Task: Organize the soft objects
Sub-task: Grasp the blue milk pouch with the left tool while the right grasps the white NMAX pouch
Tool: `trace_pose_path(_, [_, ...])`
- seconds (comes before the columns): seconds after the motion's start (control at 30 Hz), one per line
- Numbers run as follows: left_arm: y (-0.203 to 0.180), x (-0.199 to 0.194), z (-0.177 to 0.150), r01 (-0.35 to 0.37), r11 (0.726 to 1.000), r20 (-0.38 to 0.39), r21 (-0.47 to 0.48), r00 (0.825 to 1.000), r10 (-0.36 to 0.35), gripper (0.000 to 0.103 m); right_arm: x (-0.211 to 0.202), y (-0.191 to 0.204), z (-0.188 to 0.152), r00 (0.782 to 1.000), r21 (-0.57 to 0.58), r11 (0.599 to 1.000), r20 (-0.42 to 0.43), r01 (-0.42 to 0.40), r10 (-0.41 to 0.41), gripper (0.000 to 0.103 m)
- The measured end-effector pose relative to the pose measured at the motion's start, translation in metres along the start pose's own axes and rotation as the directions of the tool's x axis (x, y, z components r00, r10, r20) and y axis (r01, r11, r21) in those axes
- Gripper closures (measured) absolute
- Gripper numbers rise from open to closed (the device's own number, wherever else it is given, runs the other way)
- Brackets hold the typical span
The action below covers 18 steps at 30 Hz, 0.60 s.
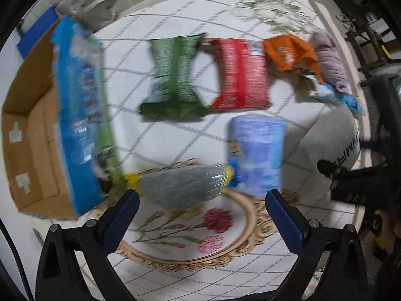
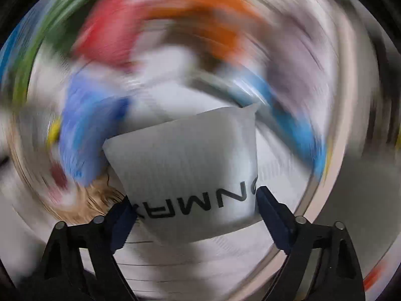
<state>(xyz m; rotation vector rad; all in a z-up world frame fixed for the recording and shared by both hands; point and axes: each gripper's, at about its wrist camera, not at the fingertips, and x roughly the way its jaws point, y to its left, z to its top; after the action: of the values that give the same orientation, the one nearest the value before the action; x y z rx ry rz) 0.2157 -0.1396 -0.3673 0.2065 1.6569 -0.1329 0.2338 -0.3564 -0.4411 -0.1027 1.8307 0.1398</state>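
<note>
My right gripper (image 2: 195, 203) is shut on a white padded pouch (image 2: 185, 160) with black letters and holds it up; the rest of that view is motion-blurred. The pouch also shows at the right of the left wrist view (image 1: 328, 140). My left gripper (image 1: 200, 198) is open and empty, just short of a grey pack with yellow ends (image 1: 183, 183). A light blue pack (image 1: 258, 155) stands beside it. A green bag (image 1: 175, 75), a red bag (image 1: 240, 75) and an orange bag (image 1: 290, 52) lie in a row on the bed.
An open cardboard box (image 1: 32, 130) sits at the left with a large blue pack (image 1: 77, 115) leaning on it. A lilac garment (image 1: 330, 60) and a small blue wrapper (image 1: 351, 100) lie at the right. A beige jacket (image 1: 92, 2) lies behind.
</note>
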Motion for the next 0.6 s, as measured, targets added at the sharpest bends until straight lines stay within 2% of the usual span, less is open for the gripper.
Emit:
trace_pose_path(0.07, [-0.016,0.009,0.008,0.042,0.999,-0.025,0.021,0.999,-0.041,0.000,0.003,-0.034,-0.009,0.994,0.198,0.974,-0.013,-0.107,0.112,0.014])
trace_pose_path(0.13, [-0.031,0.023,0.016,0.074,0.996,-0.069,0.050,0.995,-0.070,0.000,0.006,-0.056,-0.018,0.981,0.310,0.932,0.002,-0.186,0.196,0.014])
trace_pose_path(0.2, [-0.046,0.040,0.025,0.081,0.994,-0.113,0.078,0.991,-0.072,0.000,0.004,-0.068,-0.026,0.968,0.359,0.901,0.030,-0.242,0.248,0.013])
trace_pose_path(0.3, [-0.057,0.062,0.037,0.072,0.993,-0.152,0.090,0.987,-0.058,0.000,-0.003,-0.074,-0.033,0.973,0.339,0.913,0.038,-0.227,0.228,0.010])
trace_pose_path(0.33, [-0.059,0.070,0.040,0.071,0.994,-0.162,0.082,0.985,-0.057,0.005,-0.003,-0.072,-0.033,0.976,0.328,0.920,0.032,-0.214,0.215,0.010])
trace_pose_path(0.37, [-0.059,0.075,0.042,0.069,0.995,-0.165,0.077,0.985,-0.056,0.013,-0.013,-0.067,-0.029,0.978,0.322,0.925,0.021,-0.203,0.207,0.010])
trace_pose_path(0.4, [-0.060,0.079,0.043,0.059,0.995,-0.174,0.075,0.984,-0.045,0.041,-0.011,-0.064,-0.026,0.979,0.321,0.926,0.015,-0.199,0.205,0.010])
trace_pose_path(0.43, [-0.060,0.083,0.044,0.040,0.996,-0.186,0.076,0.982,-0.025,0.050,-0.006,-0.063,-0.022,0.979,0.322,0.926,0.012,-0.196,0.203,0.010])
trace_pose_path(0.47, [-0.060,0.083,0.044,0.041,0.997,-0.181,0.073,0.983,-0.027,0.052,0.000,-0.046,-0.009,0.982,0.323,0.929,0.005,-0.180,0.188,0.010])
trace_pose_path(0.53, [-0.060,0.077,0.041,0.025,0.997,-0.158,0.071,0.987,-0.013,0.068,0.008,-0.040,-0.010,0.988,0.331,0.933,-0.005,-0.143,0.153,0.013])
trace_pose_path(0.6, [-0.054,0.061,0.040,0.008,0.998,-0.122,0.068,0.993,0.001,0.070,0.006,-0.034,-0.014,0.990,0.359,0.923,0.010,-0.137,0.143,0.023])
